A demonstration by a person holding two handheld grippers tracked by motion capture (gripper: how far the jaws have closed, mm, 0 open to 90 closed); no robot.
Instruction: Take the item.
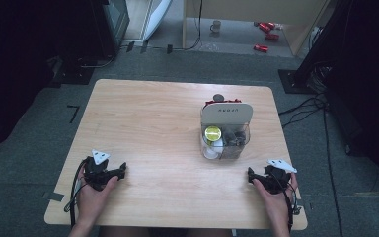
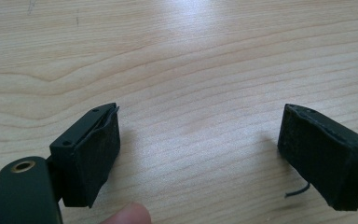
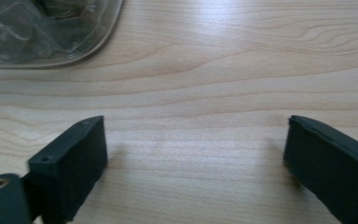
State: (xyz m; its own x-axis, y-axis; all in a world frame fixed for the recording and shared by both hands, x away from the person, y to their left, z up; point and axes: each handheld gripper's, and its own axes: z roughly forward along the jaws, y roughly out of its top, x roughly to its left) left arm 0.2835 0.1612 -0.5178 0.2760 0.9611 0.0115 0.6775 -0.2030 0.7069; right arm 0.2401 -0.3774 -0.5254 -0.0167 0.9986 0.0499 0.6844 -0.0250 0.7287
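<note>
Both tools, left tool [image 1: 122,170] and right tool [image 1: 250,174], are resting wide and empty on the tabletop [image 1: 148,123]. The clear container [image 1: 225,133] is standing well ahead of the right tool; a hasty reach risks tipping it.

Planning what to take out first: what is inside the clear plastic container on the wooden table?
Inside the clear plastic container: a round yellow-green lid over something white, beside grey pieces. Its white upright panel hides whatever sits behind.

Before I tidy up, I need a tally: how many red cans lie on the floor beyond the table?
3, all on the far floor, right of the mug: one can by the wall, one just nearer, one nearest the table. Others may be hidden.
</note>
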